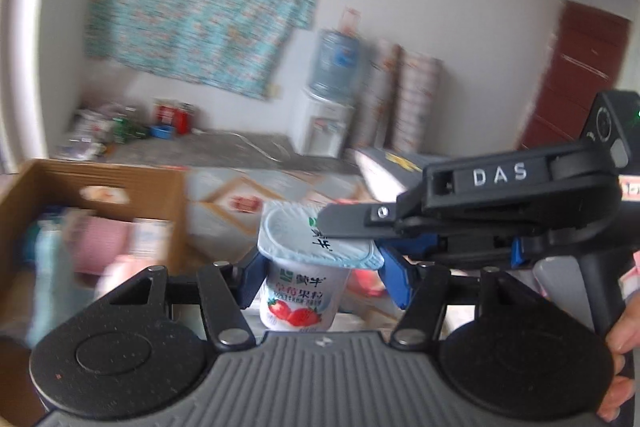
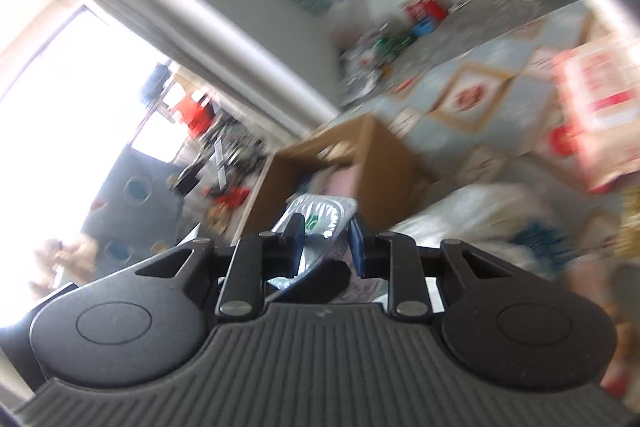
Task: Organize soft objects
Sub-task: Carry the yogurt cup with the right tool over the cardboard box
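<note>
Left wrist: claw [image 1: 320, 277] grips smooth, foil-lidded yogurt cup [image 1: 302, 291].

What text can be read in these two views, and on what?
"DAS": white letters on the right gripper body.
"蒙牛": green brand on the yogurt cup held by the left gripper.
Smaller print on the cup, its lid, and the cardboard box label: too blurred.
Right wrist view: nothing legible.

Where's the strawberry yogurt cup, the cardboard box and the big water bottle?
yogurt cup [image 1: 298, 301]: left wrist view, its printed side.
cardboard box [image 1: 120, 183]: left wrist view, its far wall.
water bottle [image 1: 336, 65]: left wrist view, its blue body.
</note>
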The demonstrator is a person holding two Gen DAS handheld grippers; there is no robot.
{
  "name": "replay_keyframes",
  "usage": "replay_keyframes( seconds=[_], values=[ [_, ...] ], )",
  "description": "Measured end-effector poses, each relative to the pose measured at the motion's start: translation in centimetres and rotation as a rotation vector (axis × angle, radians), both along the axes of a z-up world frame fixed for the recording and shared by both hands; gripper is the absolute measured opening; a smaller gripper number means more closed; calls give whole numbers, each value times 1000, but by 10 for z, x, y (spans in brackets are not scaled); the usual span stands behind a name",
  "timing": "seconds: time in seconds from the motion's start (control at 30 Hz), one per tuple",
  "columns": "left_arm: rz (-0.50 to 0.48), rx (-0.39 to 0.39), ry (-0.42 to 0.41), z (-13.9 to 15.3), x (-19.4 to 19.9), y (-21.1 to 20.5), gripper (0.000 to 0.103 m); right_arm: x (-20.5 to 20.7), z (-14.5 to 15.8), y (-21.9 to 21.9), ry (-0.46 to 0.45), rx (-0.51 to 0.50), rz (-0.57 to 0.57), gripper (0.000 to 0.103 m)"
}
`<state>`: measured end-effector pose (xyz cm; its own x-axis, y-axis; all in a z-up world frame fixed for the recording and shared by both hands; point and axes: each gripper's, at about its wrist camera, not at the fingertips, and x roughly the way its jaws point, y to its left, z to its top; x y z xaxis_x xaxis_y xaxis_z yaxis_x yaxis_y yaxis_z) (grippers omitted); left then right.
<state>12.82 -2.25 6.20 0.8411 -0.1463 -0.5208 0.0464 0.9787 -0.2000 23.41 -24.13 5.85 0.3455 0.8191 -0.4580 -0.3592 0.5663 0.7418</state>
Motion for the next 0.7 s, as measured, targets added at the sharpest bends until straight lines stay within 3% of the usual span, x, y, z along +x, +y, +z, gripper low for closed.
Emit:
replay_keyframes(
  seconds=[0.17,0.43,0.7],
  values=[
    [137,-14,41,1,-28,72,61,-15,0,89,36,-9,135,24],
    [328,-40,170,-27,-54,186,61,-26,-39,230,217,-48,318,24],
    [406,-12,301,-70,-47,247,61,-17,-97,308,370,-114,393,24]
  ],
)
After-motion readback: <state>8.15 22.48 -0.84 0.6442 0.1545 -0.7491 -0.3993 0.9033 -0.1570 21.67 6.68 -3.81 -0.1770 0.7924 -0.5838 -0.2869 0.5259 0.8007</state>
